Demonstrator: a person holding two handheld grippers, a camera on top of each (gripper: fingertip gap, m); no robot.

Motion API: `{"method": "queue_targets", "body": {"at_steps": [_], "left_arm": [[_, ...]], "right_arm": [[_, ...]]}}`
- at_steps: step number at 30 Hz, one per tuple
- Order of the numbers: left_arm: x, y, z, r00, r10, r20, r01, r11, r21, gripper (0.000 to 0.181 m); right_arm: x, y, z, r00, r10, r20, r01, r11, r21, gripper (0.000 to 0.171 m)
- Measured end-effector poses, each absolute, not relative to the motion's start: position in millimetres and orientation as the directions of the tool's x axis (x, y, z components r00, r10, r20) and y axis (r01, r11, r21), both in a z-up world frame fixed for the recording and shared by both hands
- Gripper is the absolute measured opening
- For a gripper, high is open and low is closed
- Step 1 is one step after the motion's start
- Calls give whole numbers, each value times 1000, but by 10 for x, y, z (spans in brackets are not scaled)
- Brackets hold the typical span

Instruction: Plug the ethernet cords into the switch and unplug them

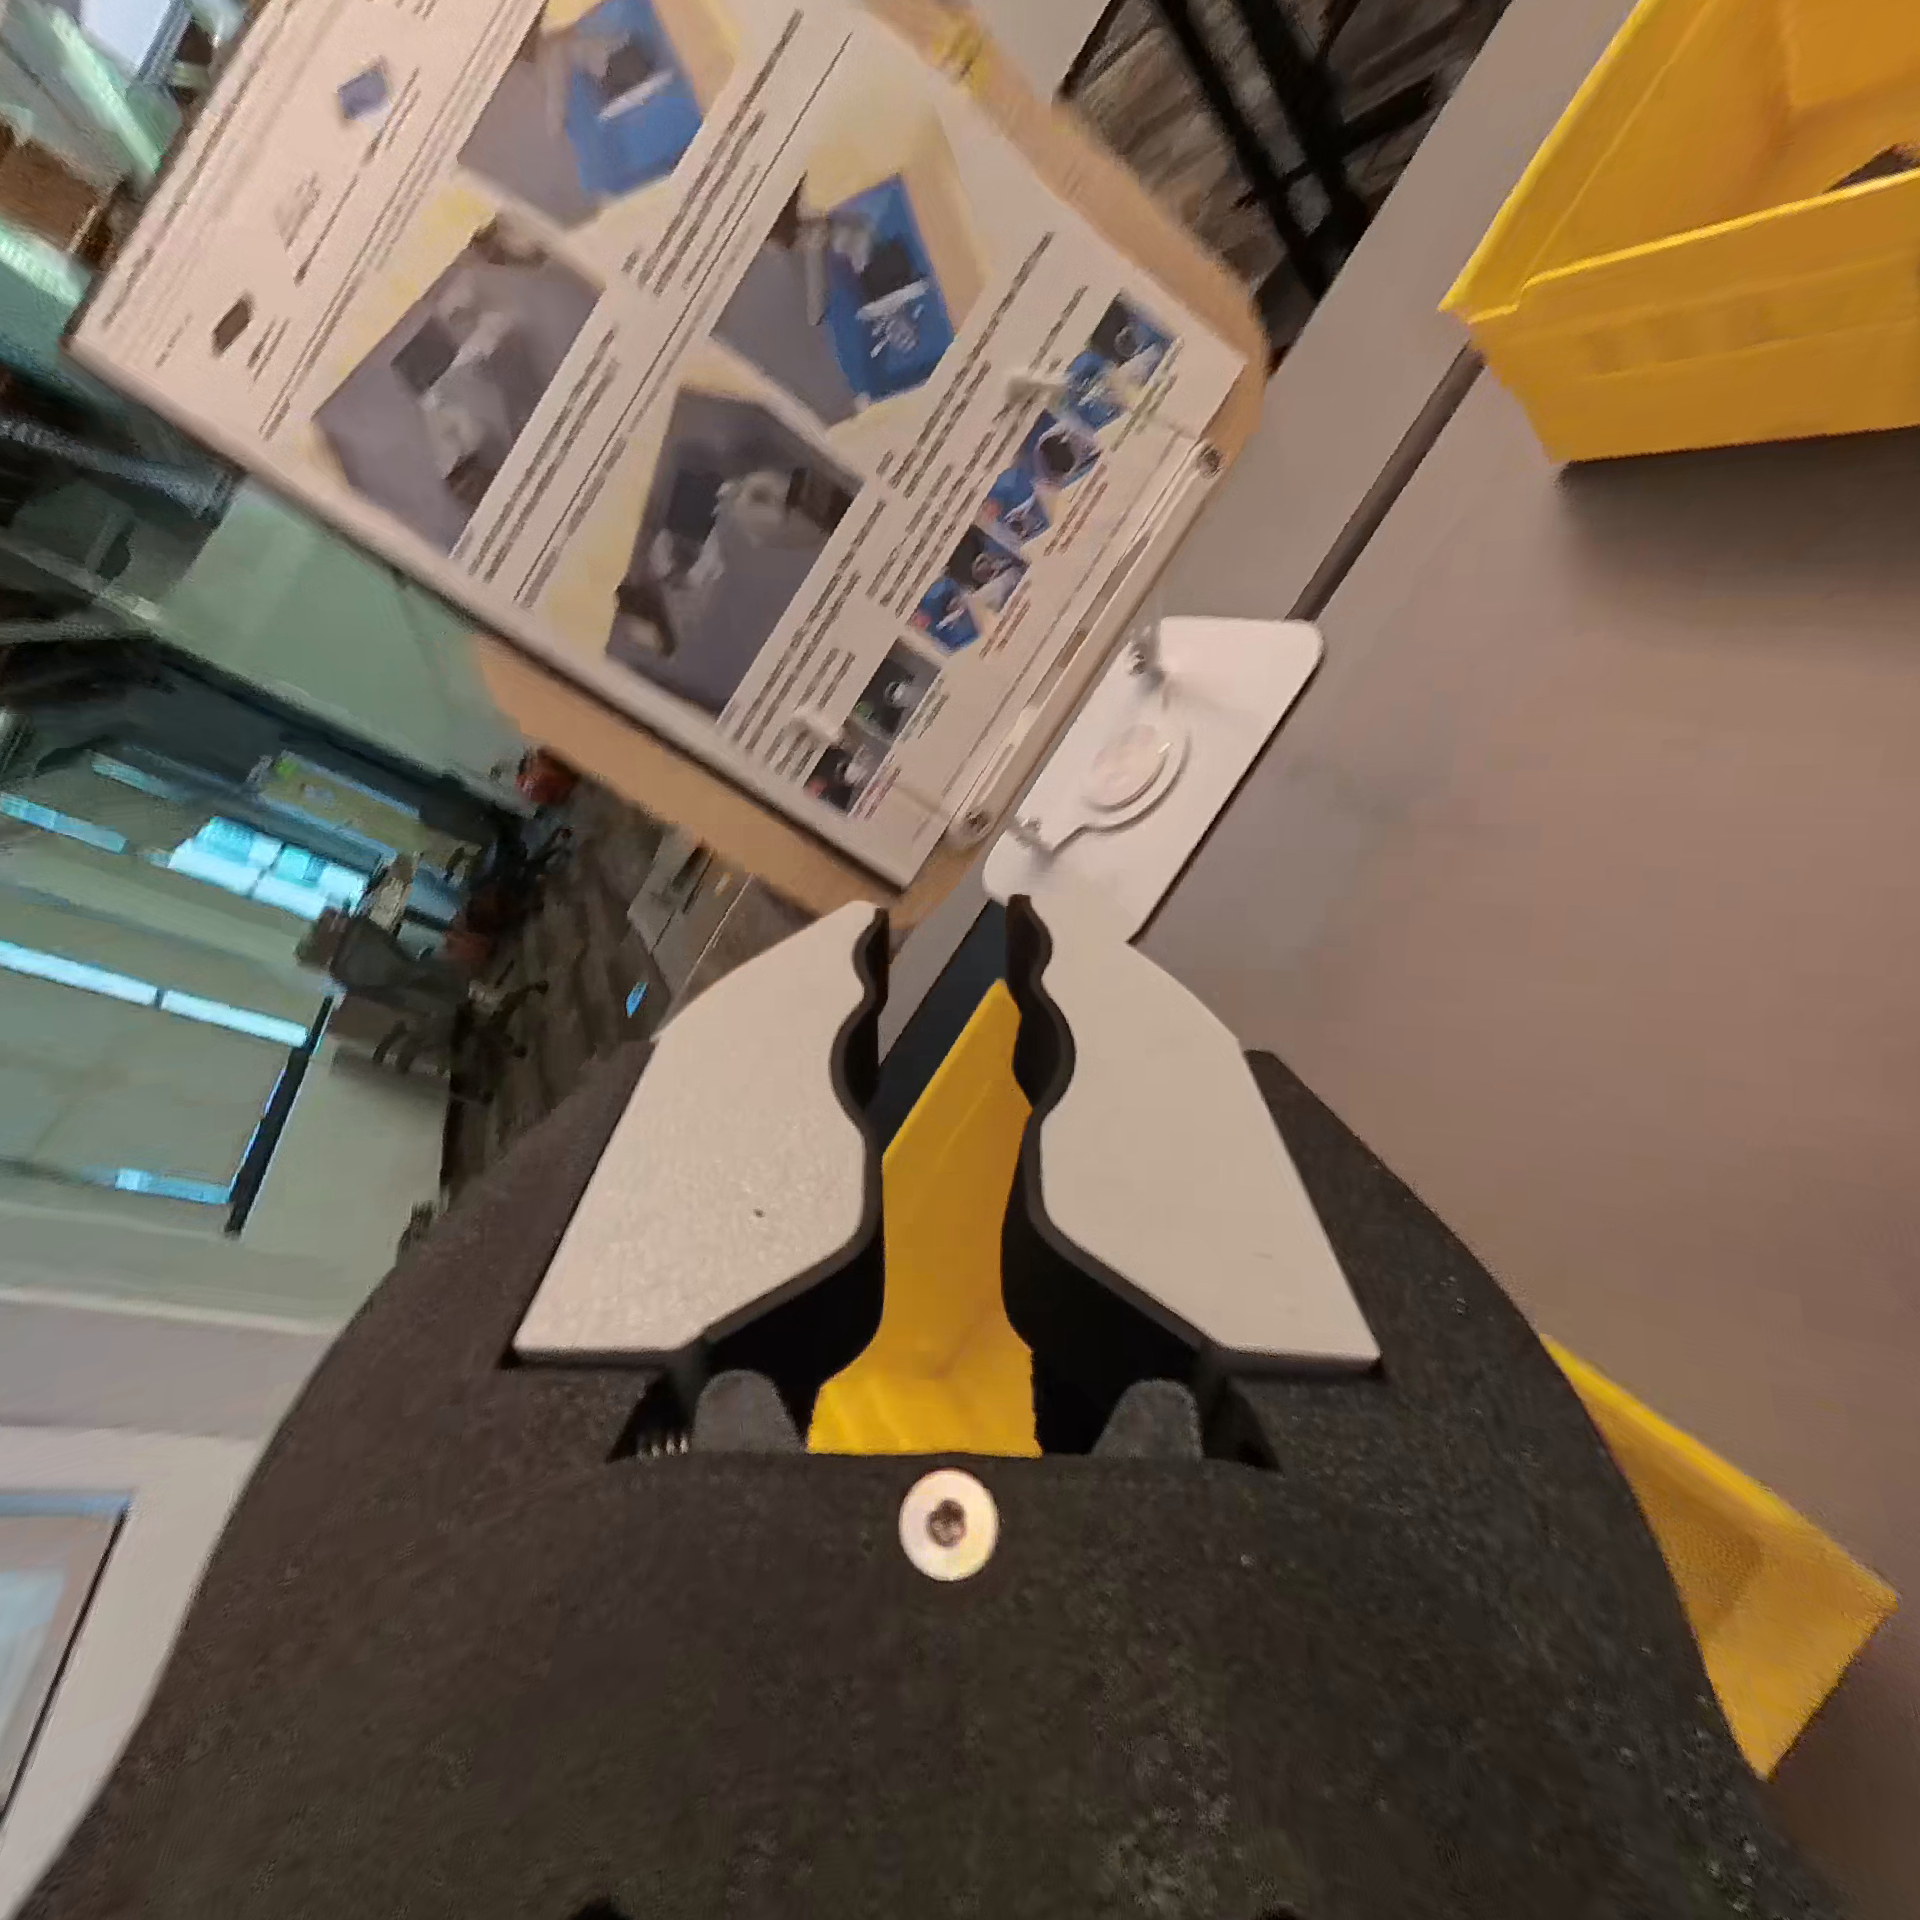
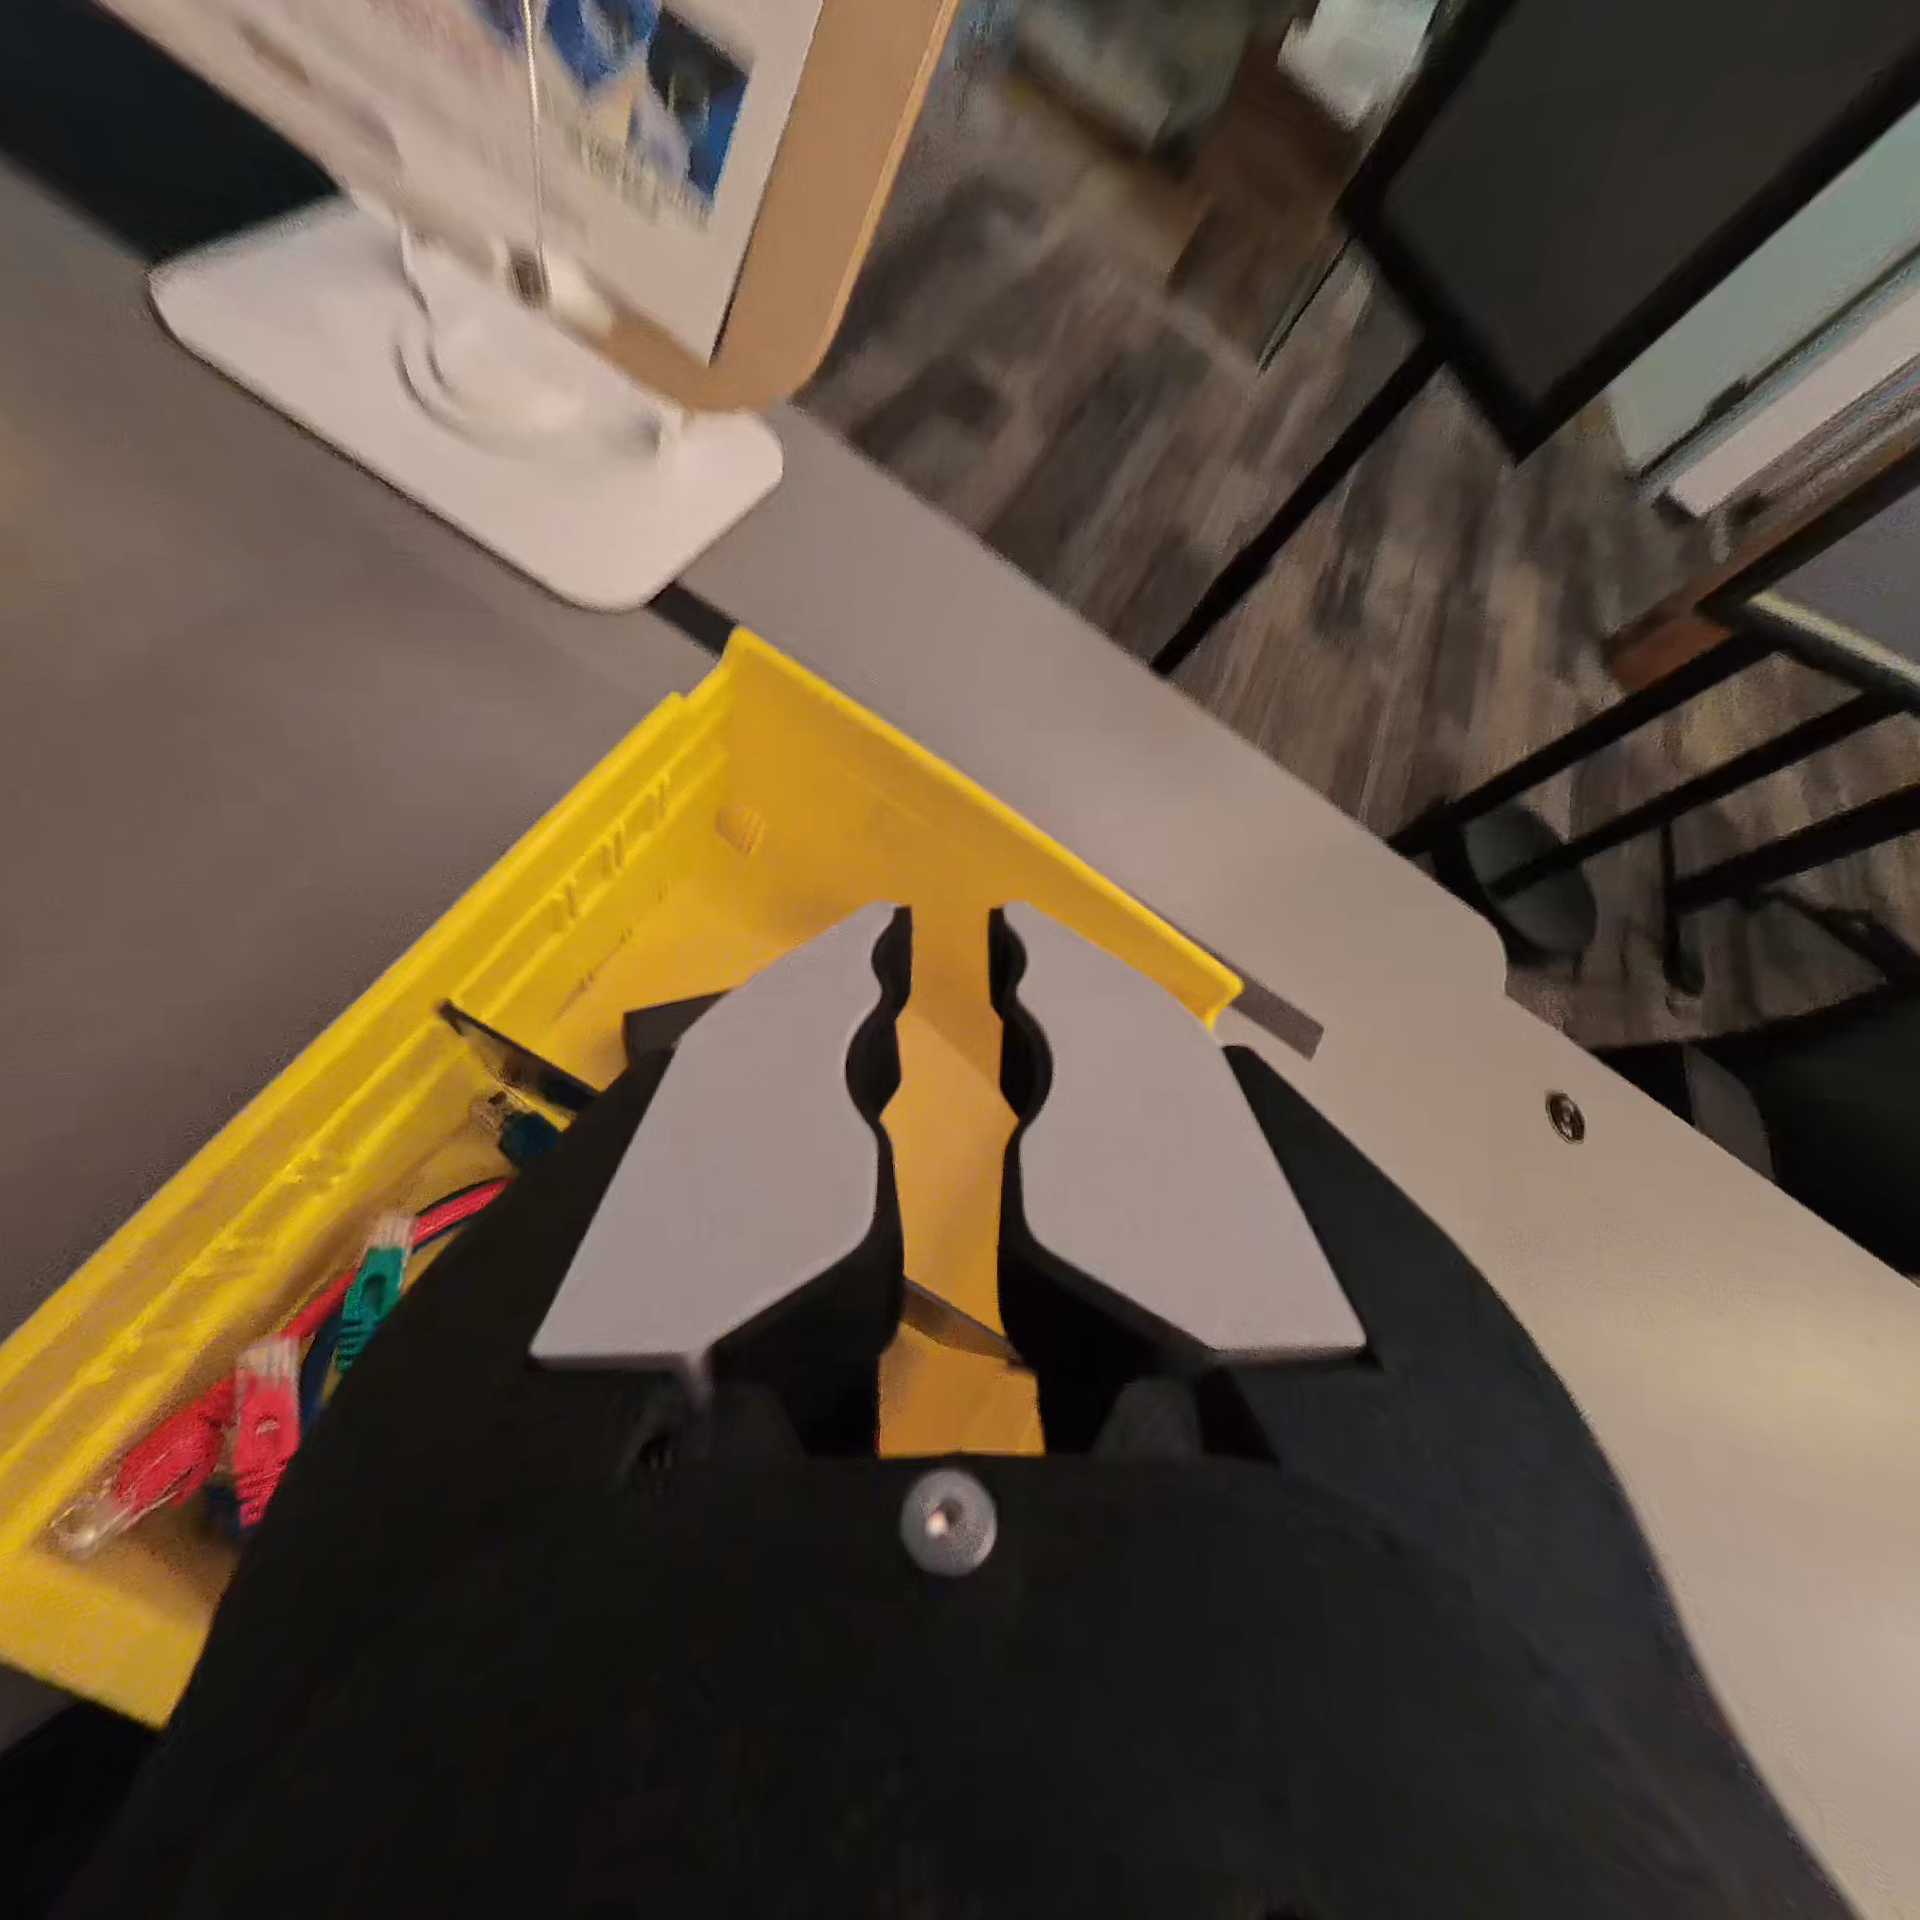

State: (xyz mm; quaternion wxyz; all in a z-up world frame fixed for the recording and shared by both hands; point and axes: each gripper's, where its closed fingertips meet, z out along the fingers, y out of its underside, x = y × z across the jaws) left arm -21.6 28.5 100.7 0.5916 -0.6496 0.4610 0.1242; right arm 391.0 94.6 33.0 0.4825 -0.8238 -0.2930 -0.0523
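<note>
While your right gripper (image 2: 948,925) is hovering over the yellow bin (image 2: 623,831), slightly apart and empty like your left gripper (image 1: 948,925), the ethernet cords (image 2: 260,1392) are lying loose inside it; no switch is showing, so plugging probably isn't begun.

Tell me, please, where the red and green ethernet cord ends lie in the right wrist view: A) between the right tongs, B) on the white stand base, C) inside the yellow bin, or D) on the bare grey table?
C: the red and green cord ends lie inside the yellow bin, left of the empty right tongs.
</note>
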Motion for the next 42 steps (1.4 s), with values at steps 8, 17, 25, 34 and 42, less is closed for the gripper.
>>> {"method": "queue_targets", "body": {"at_steps": [8,17,25,34,42], "left_arm": [[-1957,204,462,860,-280,-428,-508,-553,-660,30],[-2380,284,-150,991,-136,-10,-116,-801,-587,50],[-2485,242,-773,987,-116,113,-67,-927,-370,46],[-2376,168,-1050,974,-217,65,-198,-954,-223,8],[-1928,182,-1078,940,-340,-19,-340,-932,-126,12]], "right_arm": [[4980,263,-254,960,274,49,235,-703,-671,57],[4918,191,-1025,953,263,-150,189,-905,-380,40],[4906,42,-1410,967,218,-131,205,-973,-109,7],[4744,-84,-1404,956,248,-158,244,-969,-42,7],[4264,-191,-1386,929,324,-180,346,-932,105,5]]}}
